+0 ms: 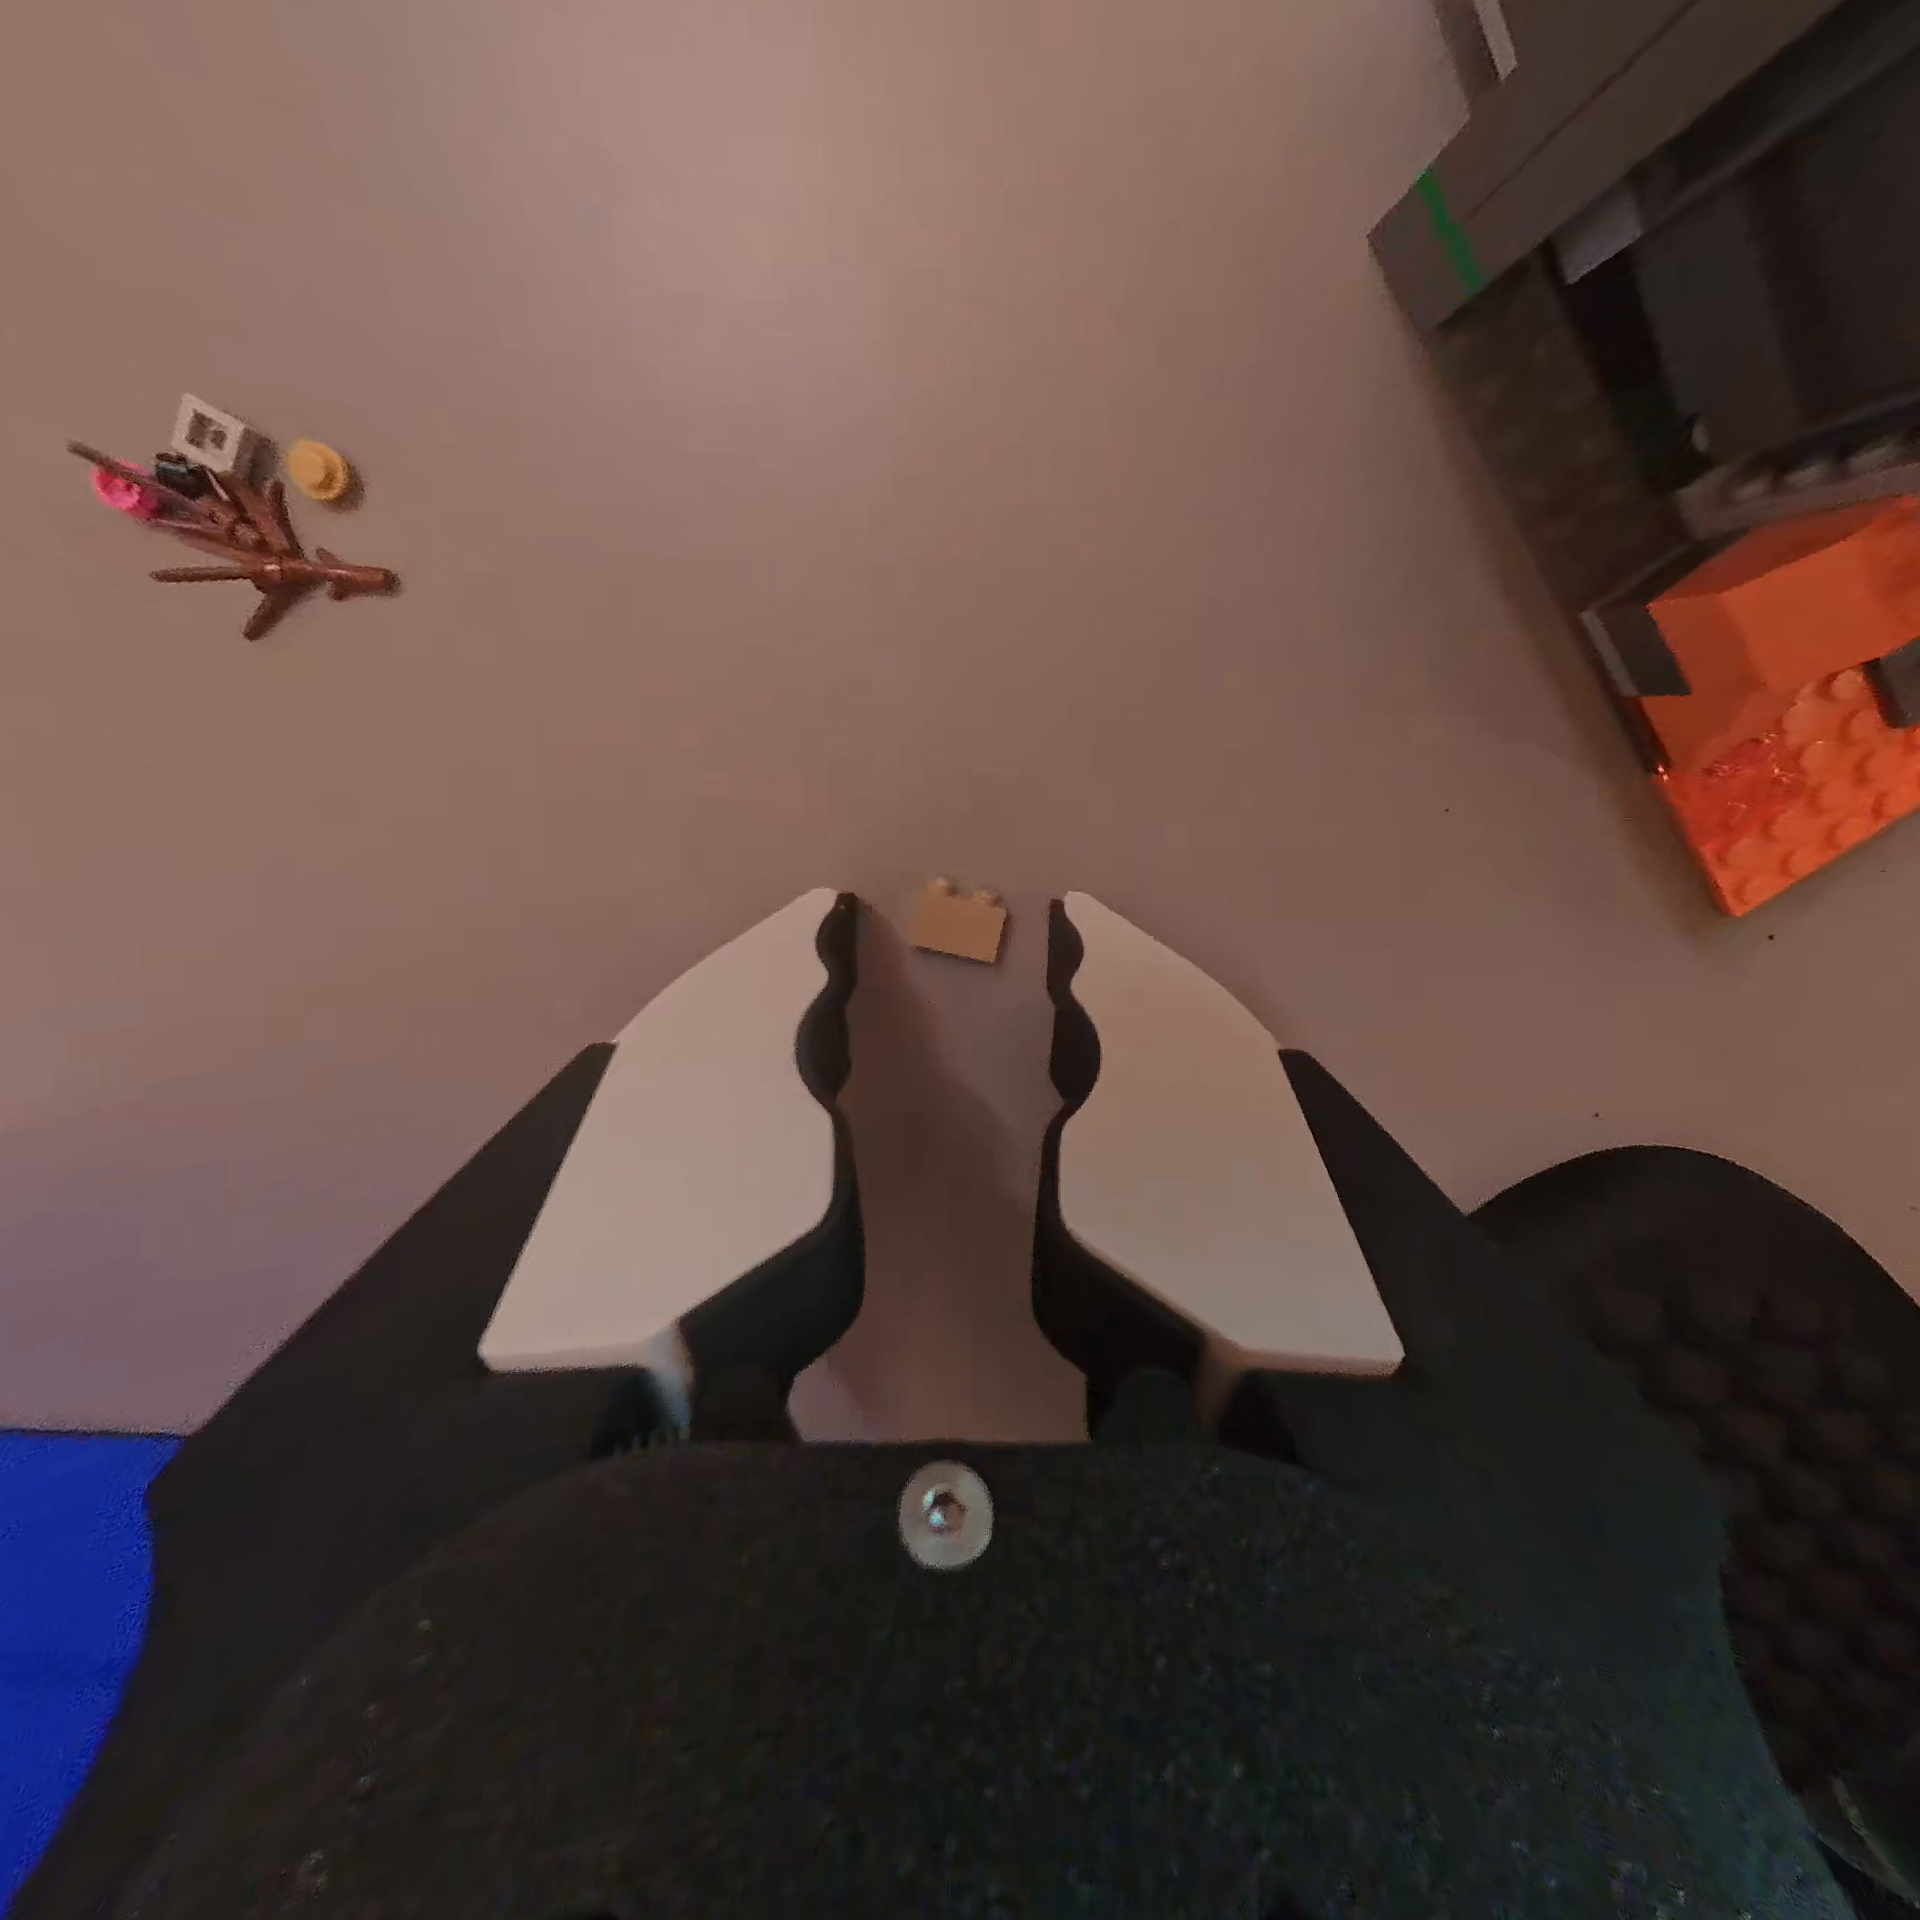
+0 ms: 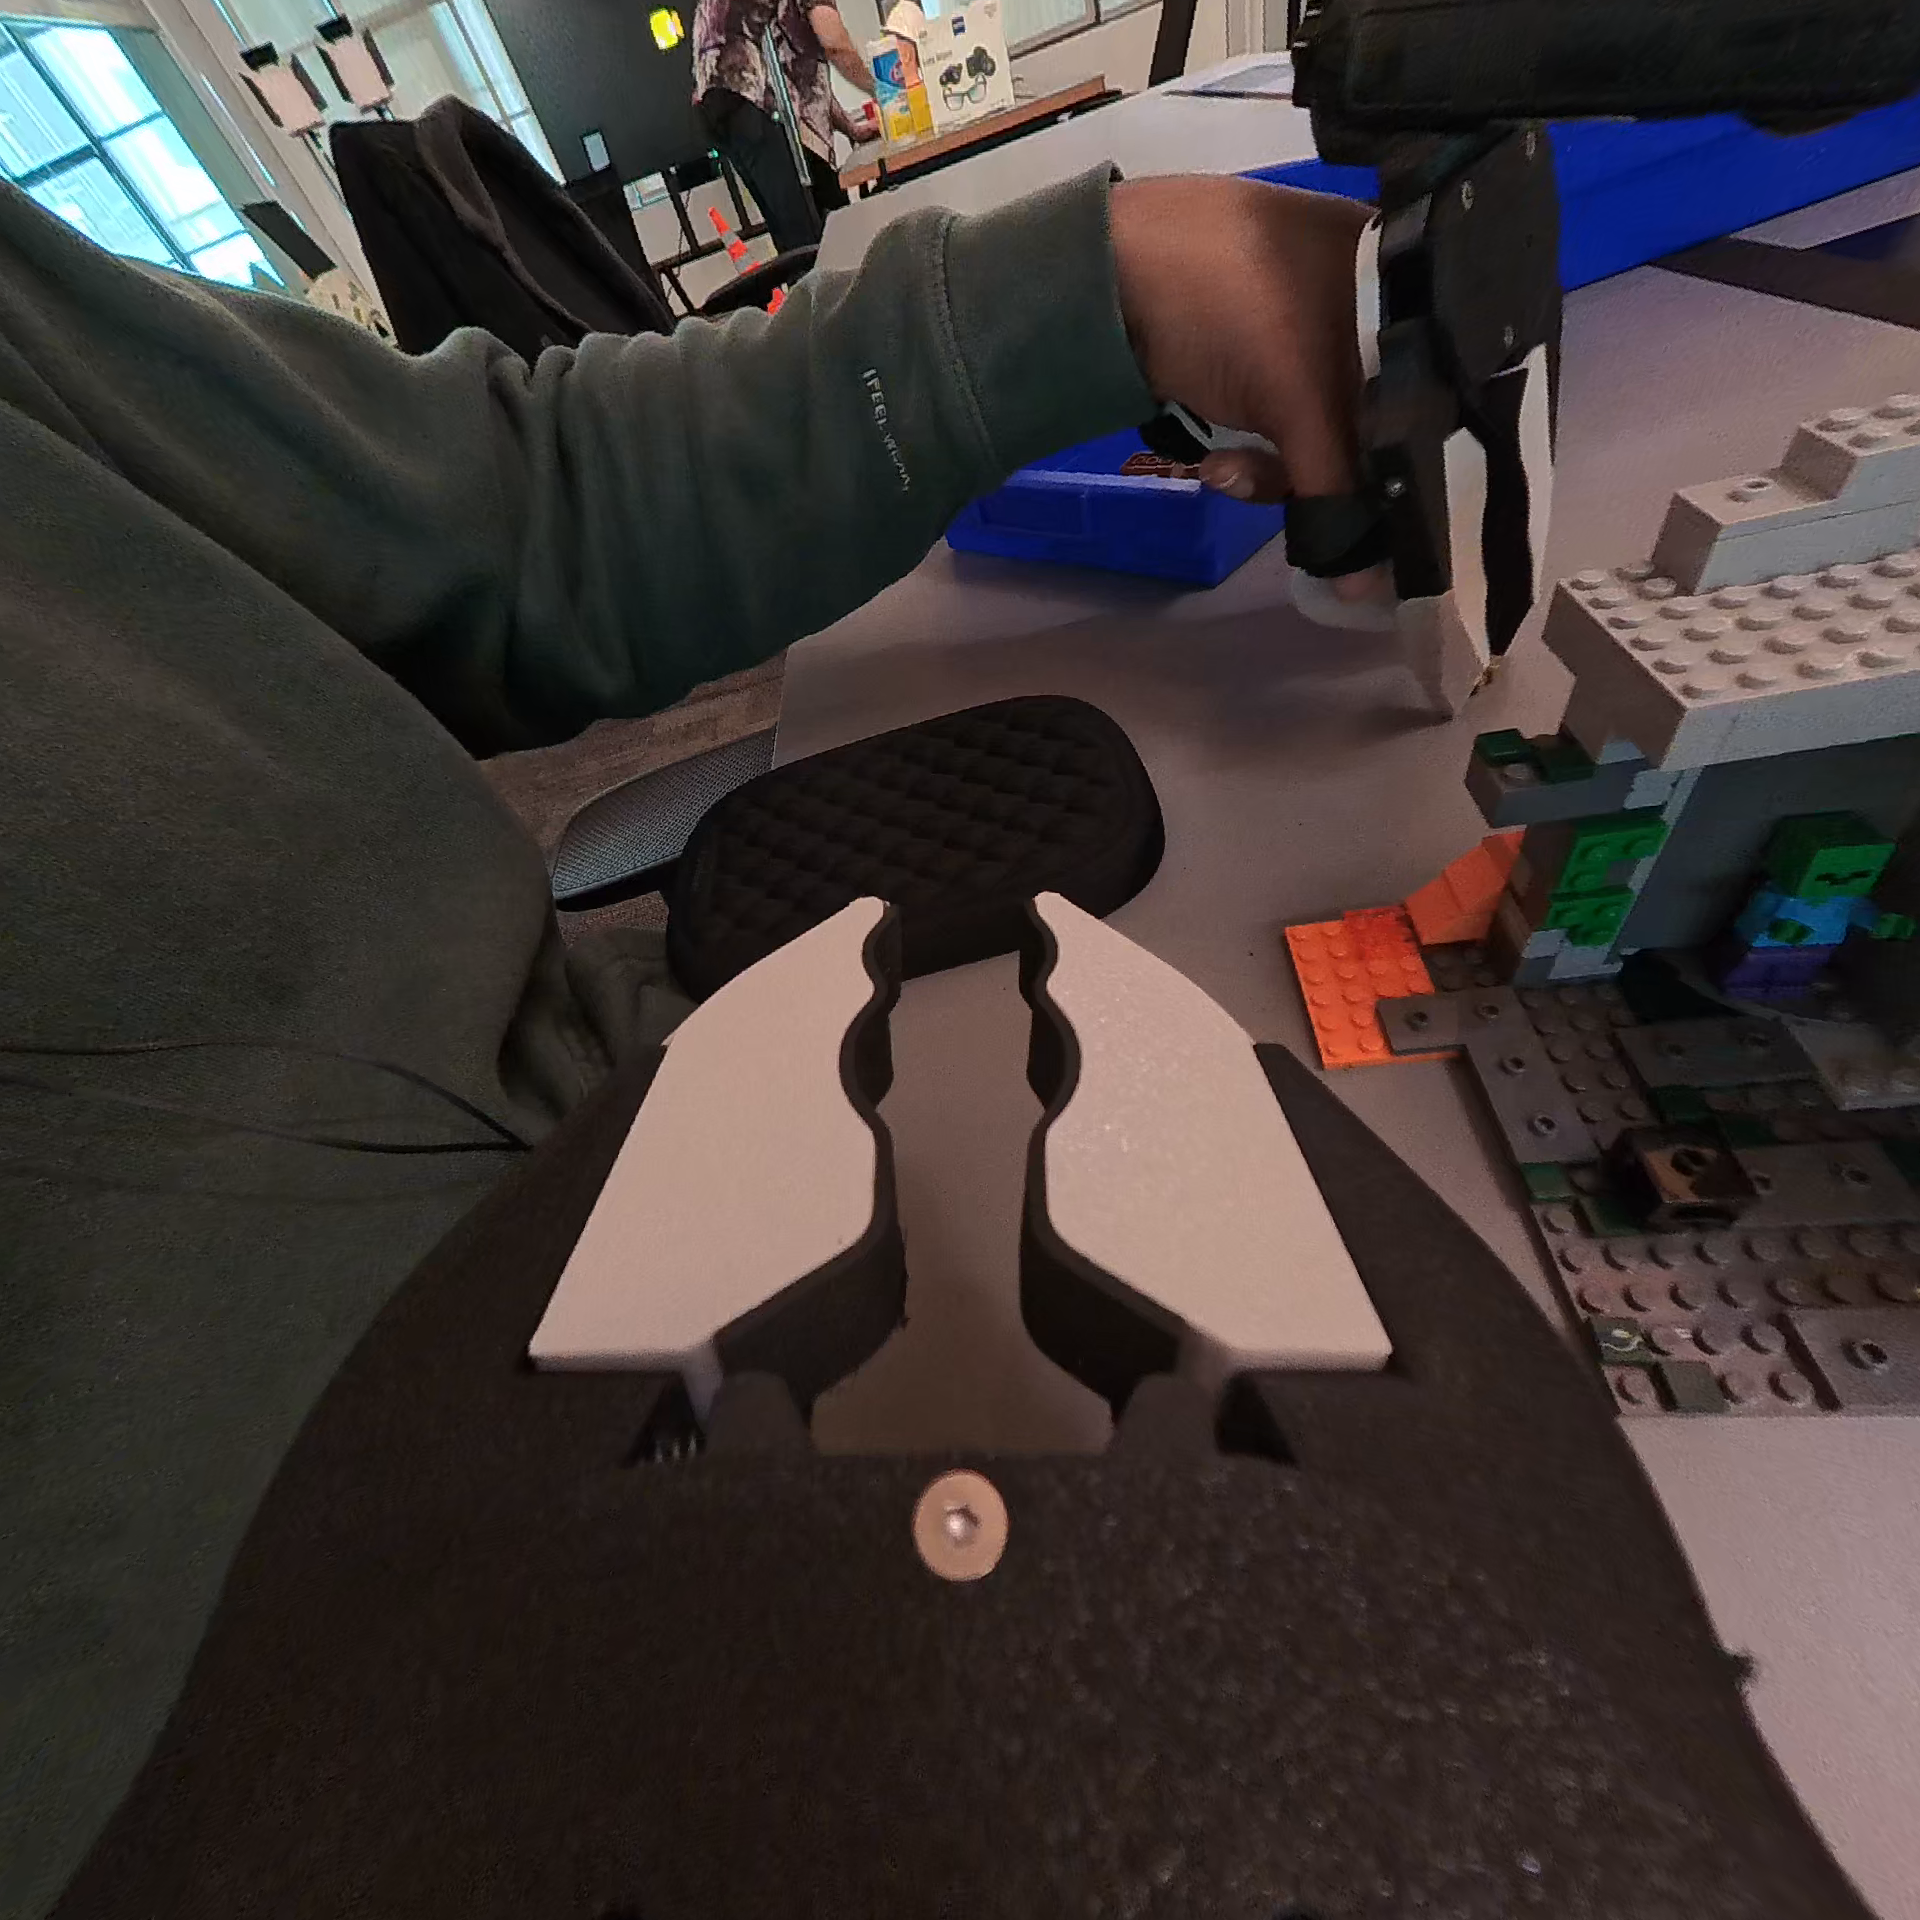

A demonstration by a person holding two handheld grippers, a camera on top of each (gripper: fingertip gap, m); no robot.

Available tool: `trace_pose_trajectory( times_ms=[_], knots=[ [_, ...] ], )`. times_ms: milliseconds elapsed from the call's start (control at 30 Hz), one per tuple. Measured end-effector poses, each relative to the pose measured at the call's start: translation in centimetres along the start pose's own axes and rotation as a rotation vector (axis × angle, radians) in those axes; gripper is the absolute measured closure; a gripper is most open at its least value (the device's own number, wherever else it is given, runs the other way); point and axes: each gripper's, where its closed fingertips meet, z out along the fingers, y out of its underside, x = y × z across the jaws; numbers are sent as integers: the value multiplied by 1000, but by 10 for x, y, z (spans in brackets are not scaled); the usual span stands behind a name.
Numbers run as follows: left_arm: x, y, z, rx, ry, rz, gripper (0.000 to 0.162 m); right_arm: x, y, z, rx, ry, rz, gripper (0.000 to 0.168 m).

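Left tool (image 1: 954, 914) points straight down at the grey tabletop (image 1: 727, 416), fingers spread, with a small tan two-stud brick (image 1: 958, 923) lying loose between the tips, not touching either one; the gap is only a little wider than the brick (a straddle, not a pinch). Off to its left sits a small heap of loose parts (image 1: 223, 509): brown spiky branch pieces, a pink bit, a white printed tile and a tan round stud. At its right edge, the orange studded plate (image 1: 1808, 821) of a brick-built model.

Right tool (image 2: 958, 920) is held low and level near the person's body, fingers spread, holding nothing; nearest to it is a black textured pad (image 2: 914, 821) lying on the tabletop just ahead. The model (image 2: 1683, 831), grey stepped roof, green blocky figure, dark baseplate, stands to its right, well clear of it. The person's hand (image 2: 1236, 343) grips the left tool's handle beyond.

Writing: small pale lettering on the green sleeve (image 2: 623, 436) and print on boxes on a far table, both left unread; blue bin (image 2: 1101, 520) behind.
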Motion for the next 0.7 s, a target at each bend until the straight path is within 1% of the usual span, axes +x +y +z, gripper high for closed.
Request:
trace_pose_trajectory(
  times_ms=[33, 100, 233, 300, 400, 500, 600, 700],
  knots=[
    [-1, 1, 0, -3, 0, -3, 130, 0, 0, 0, -2, 0, -1, 147],
    [-1, 3, -1, -12, 2, -6, 145, 0, 1, 1, -5, 0, -2, 147],
    [-1, 4, -3, -5, -26, 25, 146, 0, 1, 1, -9, 4, -5, 147],
    [1, 0, -14, 47, -37, 35, 146, 0, 1, 1, -10, 4, -4, 147],
    [0, -9, -45, 168, -71, 46, 146, 0, 2, 2, -14, 2, -2, 147],
    [-11, -15, -84, 308, -146, 40, 146, -1, 3, 3, -22, 0, -7, 147],
    [-32, -9, -123, 421, -286, 15, 146, -2, 3, 4, -23, 2, -21, 148],
    [-58, 10, -156, 478, -455, -28, 146, -1, 2, 3, -21, 13, -33, 148]
  ],
)
